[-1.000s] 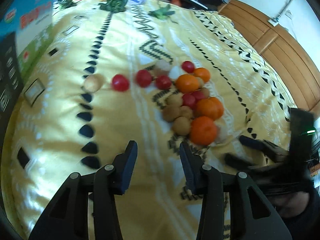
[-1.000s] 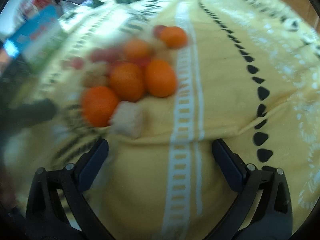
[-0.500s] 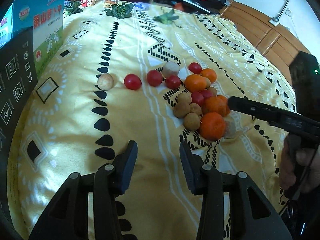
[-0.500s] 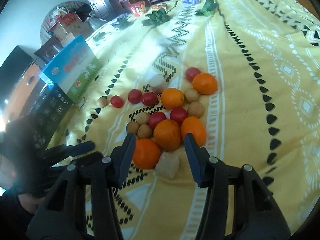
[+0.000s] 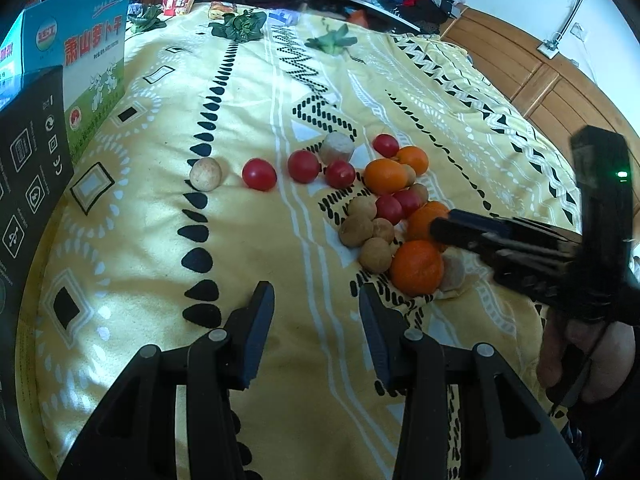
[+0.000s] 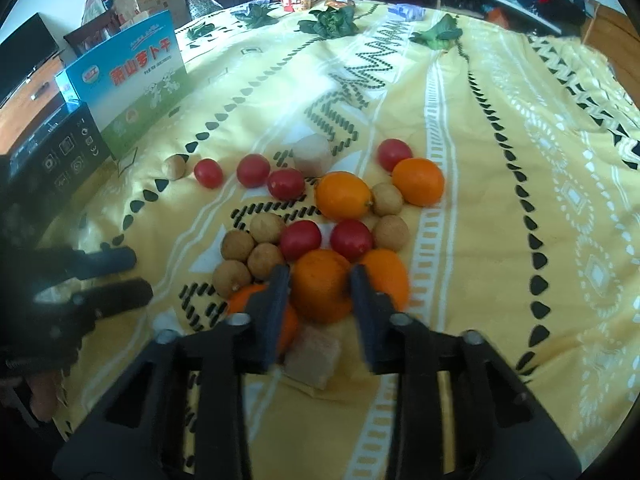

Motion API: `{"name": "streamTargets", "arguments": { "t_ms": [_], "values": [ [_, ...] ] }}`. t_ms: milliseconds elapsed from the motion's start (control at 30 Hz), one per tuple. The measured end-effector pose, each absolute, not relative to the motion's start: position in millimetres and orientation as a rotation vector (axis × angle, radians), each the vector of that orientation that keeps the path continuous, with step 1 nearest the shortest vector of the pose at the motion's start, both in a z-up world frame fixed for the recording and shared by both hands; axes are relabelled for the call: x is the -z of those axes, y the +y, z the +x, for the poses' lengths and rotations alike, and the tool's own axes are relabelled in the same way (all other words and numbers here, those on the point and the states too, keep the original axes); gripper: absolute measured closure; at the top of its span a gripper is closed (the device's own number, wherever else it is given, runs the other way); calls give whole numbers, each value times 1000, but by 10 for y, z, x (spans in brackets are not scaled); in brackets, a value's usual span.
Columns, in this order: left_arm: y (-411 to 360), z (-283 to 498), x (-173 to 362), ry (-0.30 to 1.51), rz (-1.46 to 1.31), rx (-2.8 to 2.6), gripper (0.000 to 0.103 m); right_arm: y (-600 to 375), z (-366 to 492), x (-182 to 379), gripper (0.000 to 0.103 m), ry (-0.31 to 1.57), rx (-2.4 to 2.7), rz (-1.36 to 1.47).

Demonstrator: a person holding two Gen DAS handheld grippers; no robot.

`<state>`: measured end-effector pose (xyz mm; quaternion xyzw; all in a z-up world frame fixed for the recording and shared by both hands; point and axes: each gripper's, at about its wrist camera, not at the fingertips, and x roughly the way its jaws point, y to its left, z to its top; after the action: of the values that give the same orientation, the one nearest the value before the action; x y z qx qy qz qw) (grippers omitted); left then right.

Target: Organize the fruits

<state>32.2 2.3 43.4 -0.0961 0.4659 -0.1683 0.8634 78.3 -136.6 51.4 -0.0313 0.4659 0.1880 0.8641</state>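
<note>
Here we have the fruit heaped on the yellow bedspread (image 6: 500,208), and our right claw (image 6: 320,280) has just been closing around the middle orange (image 6: 320,286) at the near edge of the pile. In the right wrist view both fingers flank that orange, one on each side, and the pads look to be pressing on its skin; the near edge of the picture is a little blurred, so we judge it a grip rather than swear to it. The orange lies straight ahead of the claw, between the fingers, with a second orange (image 6: 390,280) touching it on the right, a third (image 6: 256,312) low on the left, and a pale tan chunk (image 6: 314,354) just beneath the claw.

Our left claw (image 5: 316,332) hangs partly open over bare bedspread, holding nothing, with the pile ahead and to its right. So the right hand is plainly the nearer one.

Further out, three cherry tomatoes (image 5: 259,174) run in a row toward a lone longan (image 5: 205,174), which suggests a sorted line begun there. The lift probably wants to be straight up, since the neighbours crowd both fingers and could roll.
</note>
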Motion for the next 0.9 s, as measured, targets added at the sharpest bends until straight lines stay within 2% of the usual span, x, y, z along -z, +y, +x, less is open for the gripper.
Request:
{"name": "streamTargets", "arguments": {
  "t_ms": [200,367,433,533,800,900],
  "values": [
    [-109,365,-534,960,-176,419,58,-1620,340,-982,73,890,-450,71],
    [-311,478,-444,993,-125,481,59,-1700,32,-820,73,983,-478,150],
    [-409,543,-378,1007,-95,492,63,-1718,-34,-753,73,999,-477,152],
    [-482,604,-303,1012,-75,490,64,-1747,-26,-700,72,1013,-474,168],
    [-435,727,-243,969,-174,539,65,-1746,-35,-676,72,1013,-512,189],
    [-451,712,-224,1023,-221,640,70,-1786,-49,-648,72,1020,-506,208]
  ]
}}
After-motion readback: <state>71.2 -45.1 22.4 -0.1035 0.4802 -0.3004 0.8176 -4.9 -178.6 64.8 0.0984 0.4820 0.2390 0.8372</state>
